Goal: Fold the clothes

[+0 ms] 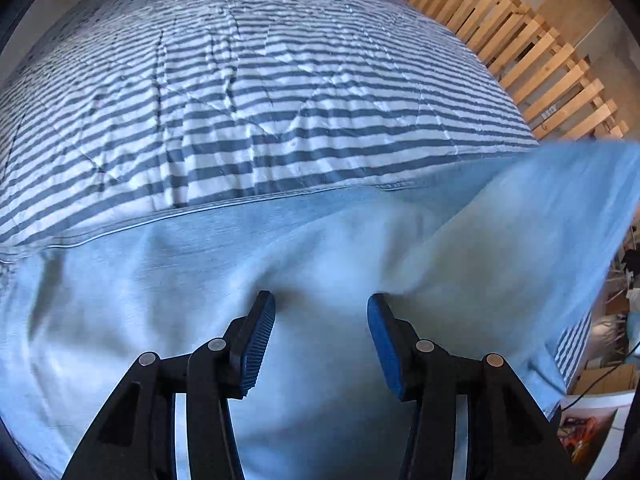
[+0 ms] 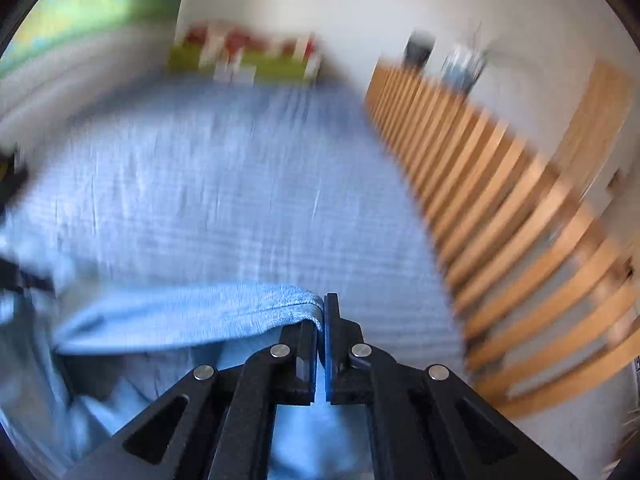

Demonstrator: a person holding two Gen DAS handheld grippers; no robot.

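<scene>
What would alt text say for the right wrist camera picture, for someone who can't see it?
The right gripper is shut on the hemmed edge of a light blue garment, lifted over a bed with a blue-and-white striped cover. The picture is motion-blurred; a wooden slatted rail runs along the right.

Place: I'm looking into a home bedroom | Bed: wide bed under a blue-and-white striped quilted cover (image 1: 280, 92) | Side: pale wooden slatted railing (image 1: 532, 48) along the bed's edge | Far end: yellow-green cushion (image 2: 276, 66), blurred, against a plain white wall (image 2: 360, 8)
</scene>
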